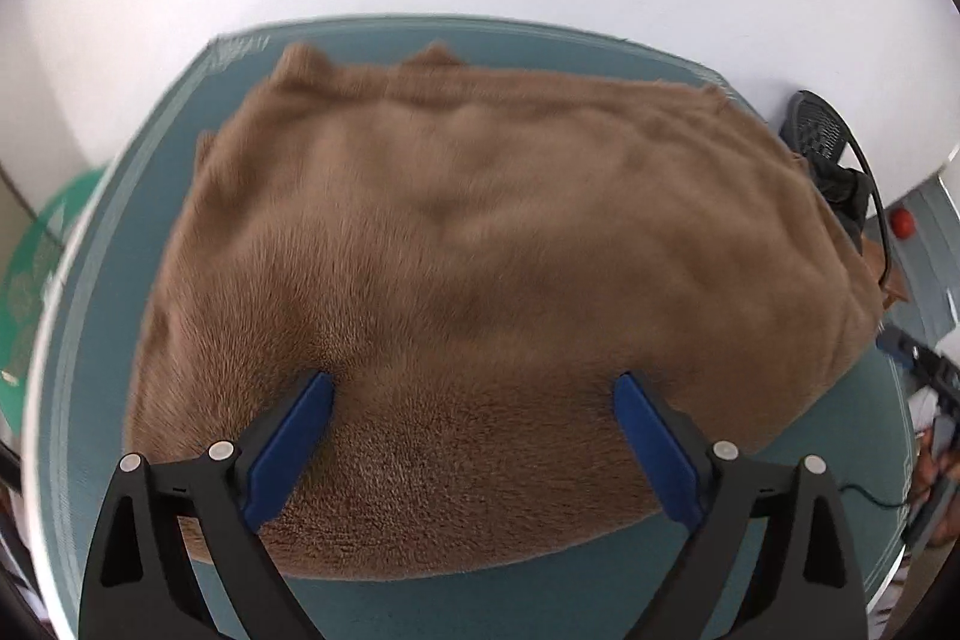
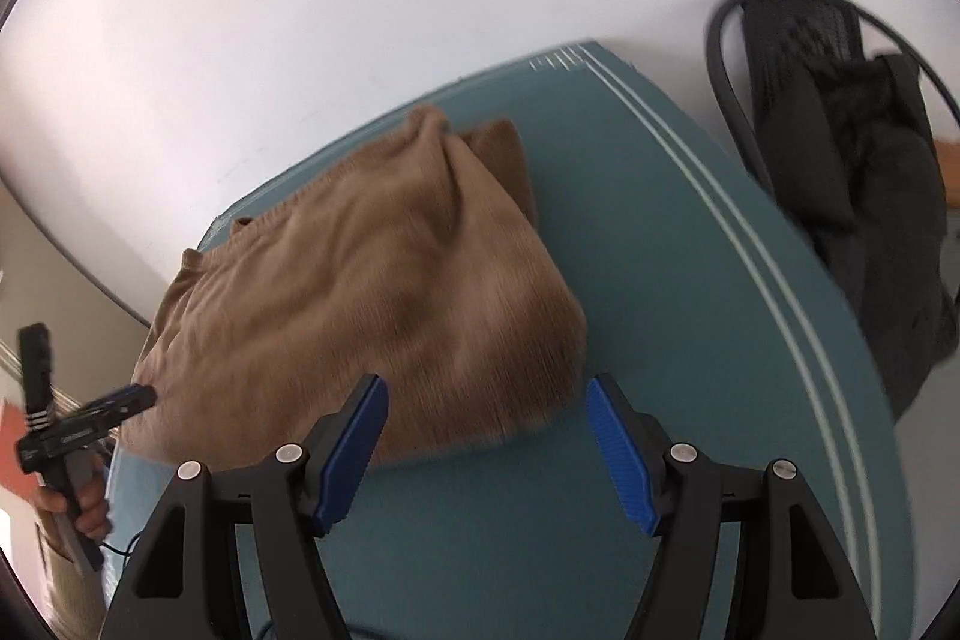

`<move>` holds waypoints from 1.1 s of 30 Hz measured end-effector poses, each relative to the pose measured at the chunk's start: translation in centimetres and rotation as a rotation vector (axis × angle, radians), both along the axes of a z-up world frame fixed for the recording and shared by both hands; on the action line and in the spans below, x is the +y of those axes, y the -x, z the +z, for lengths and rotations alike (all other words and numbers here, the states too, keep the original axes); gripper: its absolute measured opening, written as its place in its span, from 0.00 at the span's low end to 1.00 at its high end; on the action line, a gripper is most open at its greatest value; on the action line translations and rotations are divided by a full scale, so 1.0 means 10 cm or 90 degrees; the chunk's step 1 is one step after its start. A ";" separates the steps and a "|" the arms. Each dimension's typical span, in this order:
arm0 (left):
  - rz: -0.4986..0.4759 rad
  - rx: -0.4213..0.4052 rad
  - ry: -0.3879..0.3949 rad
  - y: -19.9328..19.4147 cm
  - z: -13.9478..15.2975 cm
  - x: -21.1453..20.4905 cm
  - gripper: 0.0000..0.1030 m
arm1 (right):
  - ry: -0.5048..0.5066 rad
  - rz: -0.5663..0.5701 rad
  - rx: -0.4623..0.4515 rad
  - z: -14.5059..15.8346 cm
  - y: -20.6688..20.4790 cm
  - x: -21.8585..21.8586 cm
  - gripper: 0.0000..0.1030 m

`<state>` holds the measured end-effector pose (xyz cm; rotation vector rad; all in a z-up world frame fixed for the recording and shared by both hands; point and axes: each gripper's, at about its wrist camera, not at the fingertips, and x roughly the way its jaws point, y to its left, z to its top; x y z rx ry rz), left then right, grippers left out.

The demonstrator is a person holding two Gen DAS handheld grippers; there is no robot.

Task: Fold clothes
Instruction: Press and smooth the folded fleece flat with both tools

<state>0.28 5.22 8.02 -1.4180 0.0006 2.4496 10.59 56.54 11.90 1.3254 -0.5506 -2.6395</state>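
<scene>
A tan fuzzy garment (image 1: 480,250) lies folded in a rough rectangle on a teal table mat (image 1: 120,280). My left gripper (image 1: 474,388) is open just above its near edge, blue pads spread wide over the cloth, holding nothing. In the right wrist view the same garment (image 2: 384,292) lies left of centre on the mat (image 2: 690,310). My right gripper (image 2: 486,394) is open and empty, its left pad over the garment's near right corner, its right pad over bare mat. The left gripper (image 2: 120,400) shows at the far left of that view, held by a hand.
A black mesh chair (image 2: 840,130) with dark clothing draped on it stands past the mat's right side; it also shows in the left wrist view (image 1: 828,142). A white wall lies behind the table. A green object (image 1: 36,268) sits off the left edge.
</scene>
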 end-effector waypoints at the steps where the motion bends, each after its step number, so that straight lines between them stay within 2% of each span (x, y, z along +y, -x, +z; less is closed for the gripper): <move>1: 0.001 0.001 -0.003 0.00 -0.03 -0.01 0.94 | 0.012 -0.005 -0.008 -0.04 -0.01 0.01 0.69; 6: 0.003 0.002 -0.016 0.00 -0.05 -0.04 0.94 | 0.066 -0.011 -0.026 -0.16 0.01 0.00 0.69; 13: 0.028 0.005 -0.068 -0.06 0.08 -0.18 0.94 | 0.110 -0.017 -0.026 -0.23 0.25 -0.14 0.71; 20: 0.026 0.002 -0.065 -0.08 0.07 -0.18 0.94 | 0.174 -0.057 -0.004 -0.28 0.45 -0.11 0.74; 25: 0.021 0.019 -0.081 -0.08 0.20 -0.13 0.94 | 0.180 -0.058 0.020 -0.31 0.37 -0.08 0.74; 29: 0.006 0.041 -0.072 -0.06 0.28 -0.01 0.94 | 0.189 -0.058 0.026 -0.30 0.34 -0.08 0.80; 31: 0.013 0.026 -0.081 -0.02 0.25 0.02 0.94 | 0.182 -0.060 0.033 -0.29 0.36 -0.10 0.82; 33: 0.018 0.012 -0.092 0.02 0.22 0.04 0.94 | 0.173 -0.062 0.043 -0.29 0.36 -0.15 0.88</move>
